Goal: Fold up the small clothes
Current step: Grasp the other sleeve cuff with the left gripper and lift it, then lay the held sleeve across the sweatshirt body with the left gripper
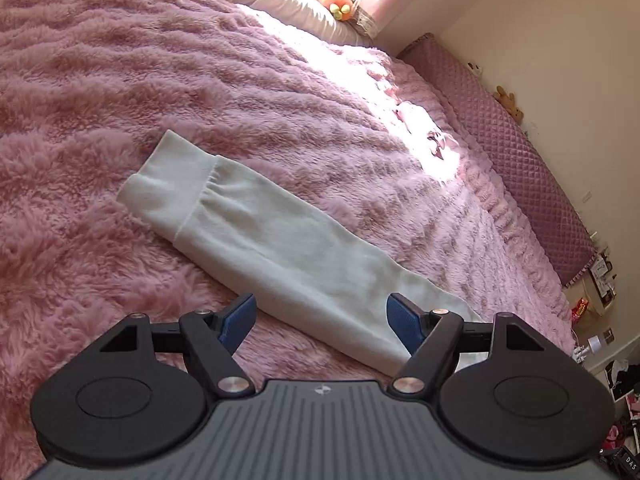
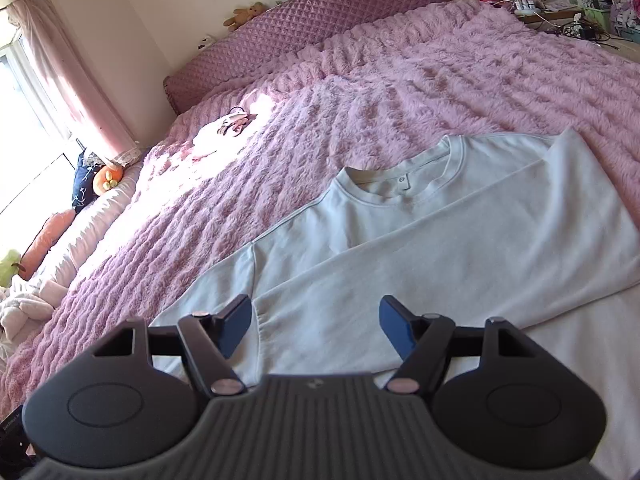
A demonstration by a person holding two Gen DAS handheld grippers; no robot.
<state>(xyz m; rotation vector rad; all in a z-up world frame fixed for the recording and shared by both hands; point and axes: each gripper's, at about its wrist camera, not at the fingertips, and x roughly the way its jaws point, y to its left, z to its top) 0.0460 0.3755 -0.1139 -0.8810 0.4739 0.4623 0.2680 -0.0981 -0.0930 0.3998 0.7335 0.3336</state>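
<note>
A white long-sleeved sweatshirt [image 2: 460, 236] lies flat on the pink fluffy blanket [image 2: 400, 80], collar toward the headboard. One sleeve is folded across its chest, with the cuff just in front of my right gripper [image 2: 316, 320], which is open and empty above it. In the left wrist view the other sleeve [image 1: 280, 240] stretches out straight on the blanket [image 1: 120, 80], its ribbed cuff [image 1: 168, 184] at the far end. My left gripper [image 1: 322, 318] is open and empty, its pads on either side of the sleeve's near part.
A quilted purple headboard [image 2: 304, 28] runs along the wall. Pillows and soft toys [image 2: 104, 180] lie by the window at left. A small pink item [image 2: 232, 124] lies on the blanket in the sun. A cluttered bedside table [image 2: 560, 8] stands at the far right.
</note>
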